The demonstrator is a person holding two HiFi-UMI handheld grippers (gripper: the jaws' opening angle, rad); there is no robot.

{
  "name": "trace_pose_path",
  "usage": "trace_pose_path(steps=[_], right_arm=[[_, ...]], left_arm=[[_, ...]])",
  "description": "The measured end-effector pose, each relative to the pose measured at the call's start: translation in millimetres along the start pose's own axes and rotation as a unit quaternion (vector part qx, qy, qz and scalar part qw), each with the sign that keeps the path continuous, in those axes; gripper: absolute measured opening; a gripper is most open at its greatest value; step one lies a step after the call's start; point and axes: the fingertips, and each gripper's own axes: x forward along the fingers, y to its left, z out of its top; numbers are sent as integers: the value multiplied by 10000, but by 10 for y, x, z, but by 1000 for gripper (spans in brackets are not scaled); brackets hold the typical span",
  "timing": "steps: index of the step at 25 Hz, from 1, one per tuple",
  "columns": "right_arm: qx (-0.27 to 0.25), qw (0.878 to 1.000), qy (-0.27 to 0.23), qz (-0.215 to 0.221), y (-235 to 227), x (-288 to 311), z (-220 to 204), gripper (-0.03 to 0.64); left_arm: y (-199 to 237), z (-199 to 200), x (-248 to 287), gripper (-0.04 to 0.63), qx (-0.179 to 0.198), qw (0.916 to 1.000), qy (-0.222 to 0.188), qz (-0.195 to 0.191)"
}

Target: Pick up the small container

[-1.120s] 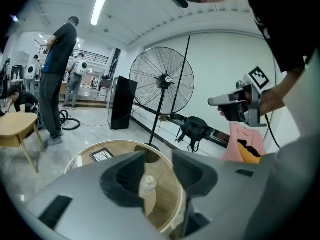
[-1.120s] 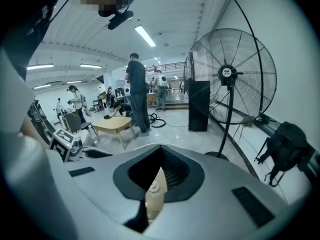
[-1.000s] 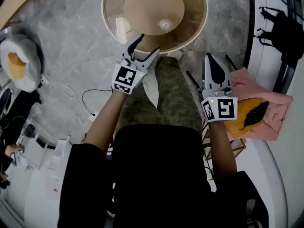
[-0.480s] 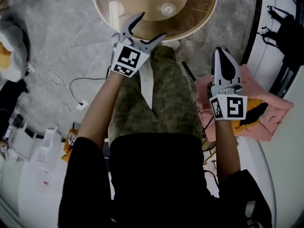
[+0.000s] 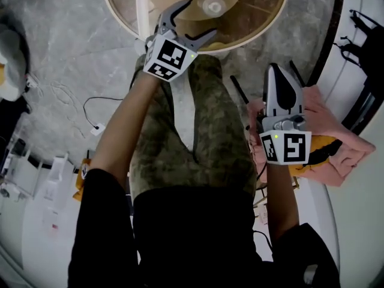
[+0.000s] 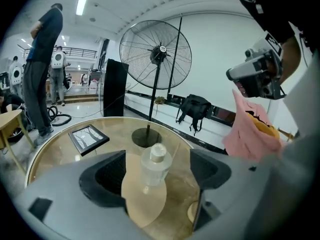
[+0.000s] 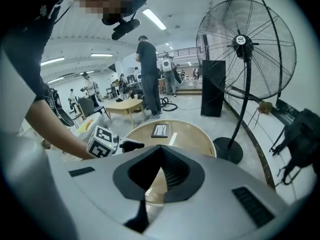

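The small container (image 6: 154,165) is a clear little bottle with a pale cap. It stands on the round glass table (image 6: 60,154), on a tan disc, and shows near the table's near edge in the head view (image 5: 211,6). My left gripper (image 5: 198,18) reaches over the table rim towards it. Its jaws have just been opening and now stand wide. The left gripper view (image 6: 158,176) frames the bottle between the pads (image 6: 106,176), which do not touch it. My right gripper (image 5: 281,77) hangs shut and empty off the table to the right, its jaws (image 7: 160,156) meeting.
A small picture frame (image 6: 88,138) and a white strip (image 5: 142,11) lie on the table. Beyond it stand a big pedestal fan (image 6: 155,54) and a black bag (image 6: 194,106). A pink cloth (image 5: 327,152) lies at my right. Cables (image 5: 90,116) trail on the floor; people stand behind.
Both grippers have sunk. The left one has gone forward over the table rim towards the container, and its jaws stand wider than a second ago. The right one stays shut.
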Motion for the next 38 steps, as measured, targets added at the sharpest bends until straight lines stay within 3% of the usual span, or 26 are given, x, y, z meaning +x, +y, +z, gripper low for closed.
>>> trace_pose_path(steps=[5, 10, 14, 25, 33, 38], right_arm=[[26, 9997, 207, 123, -98, 130, -254, 14], [-86, 9993, 231, 267, -229, 172, -309, 14], [-46, 9992, 293, 268, -291, 236, -364, 14], [41, 9980, 450, 434, -353, 356, -558, 14], [95, 9981, 486, 370, -543, 347, -622, 14], [154, 9984, 470, 276, -575, 338, -620, 14]], left_arm=[[74, -197, 322, 394, 171, 9996, 199, -135], [80, -358, 566, 394, 382, 9987, 339, 4], [152, -457, 689, 394, 295, 9987, 364, 186], [125, -438, 1130, 393, 348, 9990, 243, 109], [174, -427, 1194, 388, 403, 9978, 255, 458], [196, -432, 1179, 359, 384, 9977, 287, 476]])
